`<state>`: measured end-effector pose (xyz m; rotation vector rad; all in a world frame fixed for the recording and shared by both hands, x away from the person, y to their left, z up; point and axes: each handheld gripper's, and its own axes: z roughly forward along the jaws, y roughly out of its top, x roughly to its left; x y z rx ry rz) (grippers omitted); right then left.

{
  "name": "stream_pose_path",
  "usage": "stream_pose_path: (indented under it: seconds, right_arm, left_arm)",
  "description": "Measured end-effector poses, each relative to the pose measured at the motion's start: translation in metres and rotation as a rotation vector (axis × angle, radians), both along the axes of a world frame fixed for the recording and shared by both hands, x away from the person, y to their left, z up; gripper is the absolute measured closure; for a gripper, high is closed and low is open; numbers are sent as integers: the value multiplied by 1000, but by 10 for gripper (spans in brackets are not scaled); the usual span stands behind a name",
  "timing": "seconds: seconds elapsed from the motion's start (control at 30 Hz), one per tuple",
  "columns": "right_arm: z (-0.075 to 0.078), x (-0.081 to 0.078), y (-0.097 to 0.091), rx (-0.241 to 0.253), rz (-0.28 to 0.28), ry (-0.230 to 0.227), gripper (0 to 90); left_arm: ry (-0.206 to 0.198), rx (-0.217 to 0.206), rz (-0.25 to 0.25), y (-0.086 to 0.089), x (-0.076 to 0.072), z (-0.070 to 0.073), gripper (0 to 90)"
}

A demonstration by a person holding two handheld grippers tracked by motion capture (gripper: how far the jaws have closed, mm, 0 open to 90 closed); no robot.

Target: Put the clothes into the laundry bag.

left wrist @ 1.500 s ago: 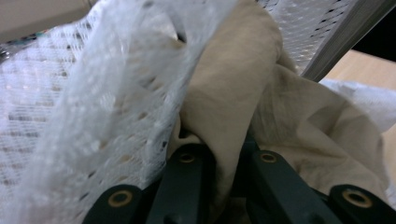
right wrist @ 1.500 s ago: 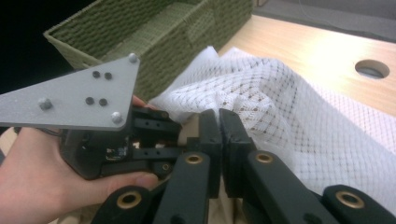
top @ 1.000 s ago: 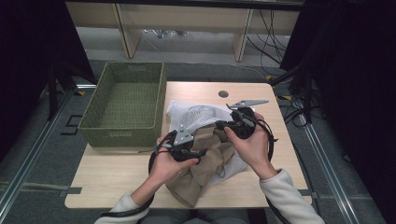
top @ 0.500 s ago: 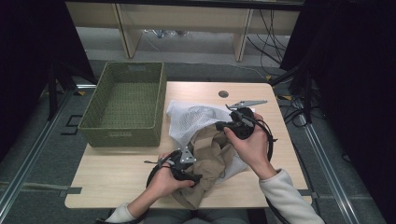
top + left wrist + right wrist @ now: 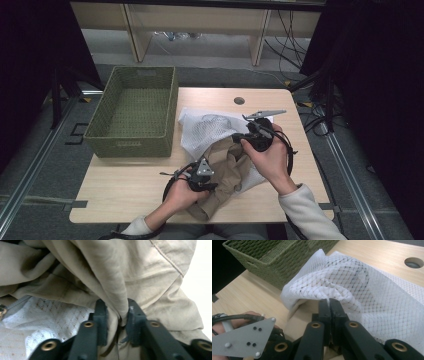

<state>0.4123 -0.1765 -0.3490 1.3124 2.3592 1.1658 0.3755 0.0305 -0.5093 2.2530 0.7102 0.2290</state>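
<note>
A khaki garment (image 5: pixel 227 172) lies crumpled at the table's near middle, partly under a white mesh bag (image 5: pixel 205 130). My left gripper (image 5: pixel 212 186) is at the garment's near left side. In the left gripper view its jaws have just been closing and now pinch a fold of the khaki cloth (image 5: pixel 112 277), with the left gripper (image 5: pixel 117 315) shut on it and mesh (image 5: pixel 50 320) beside it. My right gripper (image 5: pixel 236 136) is shut on the mesh bag's edge and holds it raised. The right gripper view shows the right gripper (image 5: pixel 329 306) pressed together at the mesh bag (image 5: pixel 374 295).
A green woven basket (image 5: pixel 132 115) stands at the table's left, close to the mesh bag, and is also in the right gripper view as the basket (image 5: pixel 274 260). A round hole (image 5: pixel 239 100) sits in the tabletop at the back. Bare wood (image 5: pixel 125 185) lies at the front left.
My left gripper has moved down and toward the table's near edge, onto the khaki garment, and its jaws have closed on a fold. The right gripper has stayed put.
</note>
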Motion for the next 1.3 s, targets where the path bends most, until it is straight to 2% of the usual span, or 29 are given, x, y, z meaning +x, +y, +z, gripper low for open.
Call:
stream_pose_path:
  seconds: [0.03,0.07,0.13,0.27,0.33,0.37,0.43,0.5,0.53,0.63,0.67,0.7,0.73,0.77,0.9,0.97,1.0,1.03,1.3]
  right_arm:
    - [-2,1,1,7,-5,-31,898]
    - [-2,1,1,10,-5,-31,898]
    - [-1,0,1,8,-9,2,898]
    - [1,1,0,-2,1,3,898]
    - [1,1,1,-3,4,-1,898]
    - [1,1,1,-5,7,-6,898]
    - [2,0,1,2,7,-1,898]
    - [4,0,2,7,5,3,898]
    - [4,0,2,7,5,3,898]
    - [5,-1,1,8,23,-26,898]
    - [7,-3,2,10,10,-11,898]
    - [6,-1,2,1,37,-45,898]
    - [8,-3,3,6,26,-31,898]
    - [8,-5,5,20,11,-37,898]
    - [11,-7,6,25,38,-42,898]
    - [14,-9,5,16,33,-51,898]
    - [14,-9,5,16,33,-51,898]
    - [16,-11,5,23,36,-47,898]
    - [20,-13,6,25,50,-71,898]
  left_arm:
    - [1,-6,0,0,0,0,773]
    - [1,-6,0,0,0,0,790]
    - [2,-11,12,0,-1,-1,816]
    - [5,-23,18,0,-2,-1,847]
    - [6,-50,29,2,-3,2,854]
    - [6,-50,29,2,-3,2,856]
    - [-18,-76,47,3,-6,11,858]
    - [-24,-108,50,4,-7,17,859]
    - [-24,-108,50,4,-7,17,860]
    - [-47,-163,59,5,-9,29,861]
    - [-47,-163,59,5,-9,29,861]
    - [-71,-174,49,6,-9,36,861]
    - [-80,-185,54,5,-9,40,861]
    - [-80,-185,54,5,-9,40,862]
    - [-95,-256,89,4,-8,55,862]
    - [-106,-257,81,5,-7,59,862]
    - [-107,-271,94,4,-6,62,862]
    - [-137,-269,86,5,-2,69,862]
    - [-165,-304,105,1,2,85,862]
